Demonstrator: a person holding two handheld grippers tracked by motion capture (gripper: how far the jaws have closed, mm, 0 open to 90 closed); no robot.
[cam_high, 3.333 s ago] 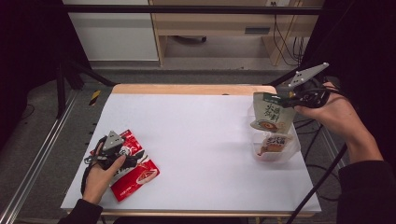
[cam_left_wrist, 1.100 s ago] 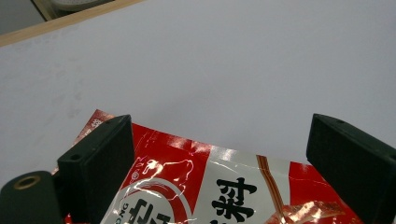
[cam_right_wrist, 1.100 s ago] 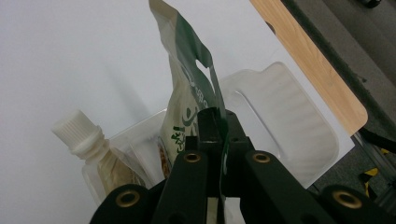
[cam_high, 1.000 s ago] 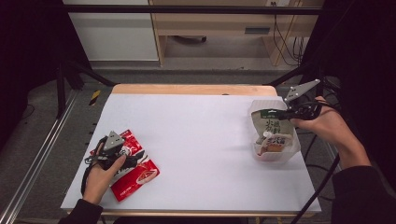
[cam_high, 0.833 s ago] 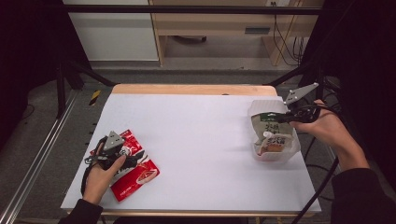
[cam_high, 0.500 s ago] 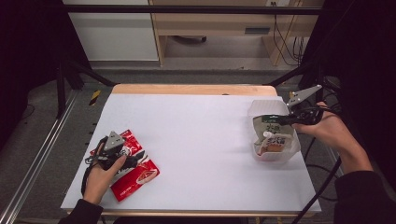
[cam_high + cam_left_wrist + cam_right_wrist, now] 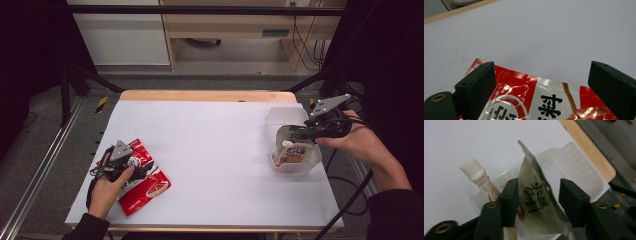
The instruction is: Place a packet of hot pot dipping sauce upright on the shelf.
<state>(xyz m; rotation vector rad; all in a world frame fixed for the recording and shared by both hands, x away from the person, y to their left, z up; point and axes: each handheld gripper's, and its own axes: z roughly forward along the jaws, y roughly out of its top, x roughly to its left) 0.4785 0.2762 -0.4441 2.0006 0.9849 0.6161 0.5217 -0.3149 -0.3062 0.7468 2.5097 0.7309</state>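
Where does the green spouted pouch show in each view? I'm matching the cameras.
High view: green spouted pouch at the table's right edge, standing in the clear plastic tub, beside the right gripper.
Left gripper view: not in it.
Right gripper view: pouch at centre, between the open jaws, white cap upper left.
Shared landmark: the clear plastic tub.

The red packet [image 7: 544,105] between the left hand-held gripper's [image 7: 541,85] jaws shows "料" and the letters "ONG". The green pouch [image 7: 536,202] has small writing too blurred to read.
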